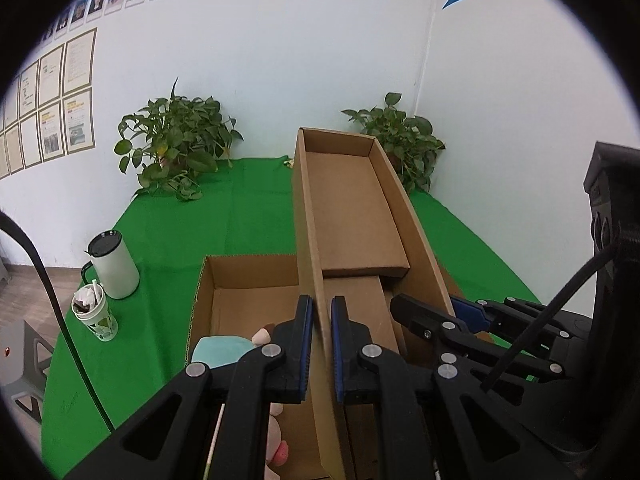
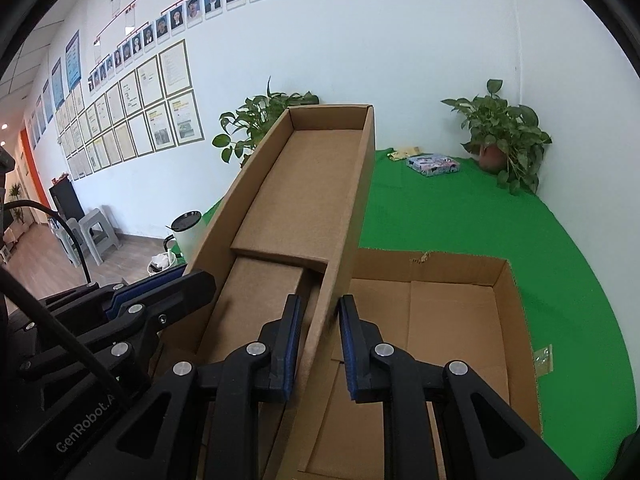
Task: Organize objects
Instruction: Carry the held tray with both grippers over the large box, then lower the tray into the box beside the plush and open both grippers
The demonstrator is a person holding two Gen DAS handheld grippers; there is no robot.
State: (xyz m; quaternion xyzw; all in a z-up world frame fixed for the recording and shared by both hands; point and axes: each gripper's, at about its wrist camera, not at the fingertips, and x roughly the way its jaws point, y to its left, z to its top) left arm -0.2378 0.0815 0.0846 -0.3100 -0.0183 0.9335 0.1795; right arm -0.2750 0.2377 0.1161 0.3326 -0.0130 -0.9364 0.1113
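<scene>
Both claws carry a long cardboard tray (image 1: 352, 208) above the open box (image 2: 460, 320) on the green surface (image 1: 180, 240): left claw (image 1: 321, 344) clenched on its left wall, right claw (image 2: 319, 344) on its right. Lower both evenly, keeping the tray level.

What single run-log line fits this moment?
left tool: shut on tray left wall | right tool: shut on right wall | tray over box
</scene>
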